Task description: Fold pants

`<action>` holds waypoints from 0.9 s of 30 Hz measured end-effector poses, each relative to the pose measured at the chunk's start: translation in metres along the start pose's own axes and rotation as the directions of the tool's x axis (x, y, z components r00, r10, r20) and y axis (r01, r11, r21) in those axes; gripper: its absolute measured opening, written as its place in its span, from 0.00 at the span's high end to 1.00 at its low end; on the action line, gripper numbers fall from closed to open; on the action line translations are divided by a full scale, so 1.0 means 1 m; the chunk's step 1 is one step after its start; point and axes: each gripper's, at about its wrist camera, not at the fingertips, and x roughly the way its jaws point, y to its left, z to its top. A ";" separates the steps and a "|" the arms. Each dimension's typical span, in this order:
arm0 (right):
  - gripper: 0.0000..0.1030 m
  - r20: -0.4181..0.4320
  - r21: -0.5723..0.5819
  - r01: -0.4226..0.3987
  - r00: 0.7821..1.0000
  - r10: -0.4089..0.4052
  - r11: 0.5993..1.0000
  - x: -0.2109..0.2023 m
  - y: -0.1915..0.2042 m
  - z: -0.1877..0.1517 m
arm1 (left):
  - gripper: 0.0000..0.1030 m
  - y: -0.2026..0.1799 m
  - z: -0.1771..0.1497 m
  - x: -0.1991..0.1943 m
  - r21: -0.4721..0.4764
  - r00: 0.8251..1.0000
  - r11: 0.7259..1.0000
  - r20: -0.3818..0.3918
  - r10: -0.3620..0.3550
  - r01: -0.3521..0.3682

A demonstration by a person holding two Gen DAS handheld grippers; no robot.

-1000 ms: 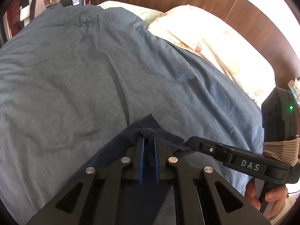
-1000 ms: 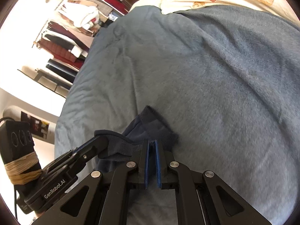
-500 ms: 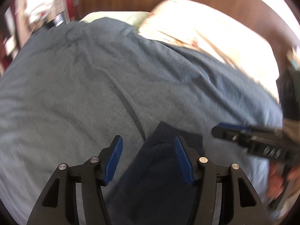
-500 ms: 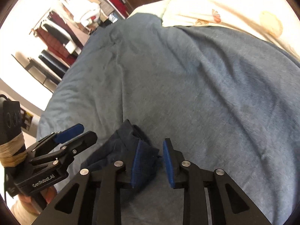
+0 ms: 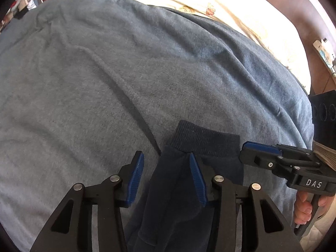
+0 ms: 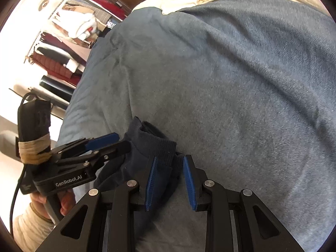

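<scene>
Dark navy pants (image 5: pixel 184 168) lie on a grey-blue blanket (image 5: pixel 105 73), their ribbed cuff end (image 5: pixel 206 139) pointing away from me. My left gripper (image 5: pixel 167 159) is open, its blue pads just above the cloth near the cuff, holding nothing. My right gripper (image 6: pixel 169 163) is open over the other side of the same cuff (image 6: pixel 156 145). In the left wrist view the right gripper (image 5: pixel 260 150) reaches in from the right. In the right wrist view the left gripper (image 6: pixel 105 140) reaches in from the left. The rest of the pants is hidden under the grippers.
Cream floral pillows (image 5: pixel 241 10) lie at the bed's head against a wooden headboard (image 5: pixel 304 14). A clothes rack with hanging garments (image 6: pixel 69 33) stands beyond the bed's left edge. The blanket spreads wide ahead of both grippers.
Both grippers were shut on the pants' cuff end a second ago. They have opened and let go, and the cuff now lies flat on the blanket.
</scene>
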 end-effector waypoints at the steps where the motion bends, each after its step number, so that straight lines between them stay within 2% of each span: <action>1: 0.73 0.008 0.009 -0.001 1.000 0.001 1.000 0.000 0.000 0.000 | 0.57 -0.001 0.001 0.001 0.007 1.000 1.000 -0.002 -0.005 0.005; 7: 0.73 0.043 0.031 -0.016 0.999 0.014 0.999 0.001 -0.005 0.005 | 0.60 0.002 0.004 0.006 -0.009 0.998 0.998 -0.027 -0.059 0.059; 9: 0.73 0.025 0.045 -0.014 1.000 0.013 0.999 0.008 -0.009 0.009 | 0.63 0.005 0.004 0.010 -0.028 0.996 0.996 -0.040 -0.084 0.083; 13: 0.73 0.003 0.050 -0.028 1.000 0.028 0.998 0.014 -0.011 0.011 | 0.62 0.005 0.003 0.010 -0.010 0.996 0.997 -0.043 -0.082 0.082; 16: 0.73 0.048 0.054 0.012 0.999 -0.014 0.998 0.003 -0.010 0.007 | 0.62 0.002 0.007 0.001 0.030 0.999 0.998 -0.018 -0.050 0.050; 20: 0.73 0.073 0.095 0.083 0.993 -0.090 0.992 -0.014 -0.013 -0.007 | 0.62 -0.004 0.016 -0.011 0.119 0.998 0.991 0.043 0.049 -0.054; 23: 0.73 0.055 0.090 0.127 0.990 -0.132 0.988 -0.015 -0.012 -0.013 | 0.62 -0.002 0.019 -0.008 0.187 0.992 0.974 0.032 0.121 -0.124; 25: 0.73 0.033 0.096 0.114 0.992 -0.118 0.989 -0.011 -0.014 -0.017 | 0.65 0.000 0.020 -0.001 0.221 0.987 0.962 0.013 0.162 -0.160; 27: 0.73 0.014 0.093 0.101 0.995 -0.103 0.991 -0.006 -0.015 -0.019 | 0.68 0.005 0.021 0.006 0.215 0.987 0.964 -0.009 0.162 -0.156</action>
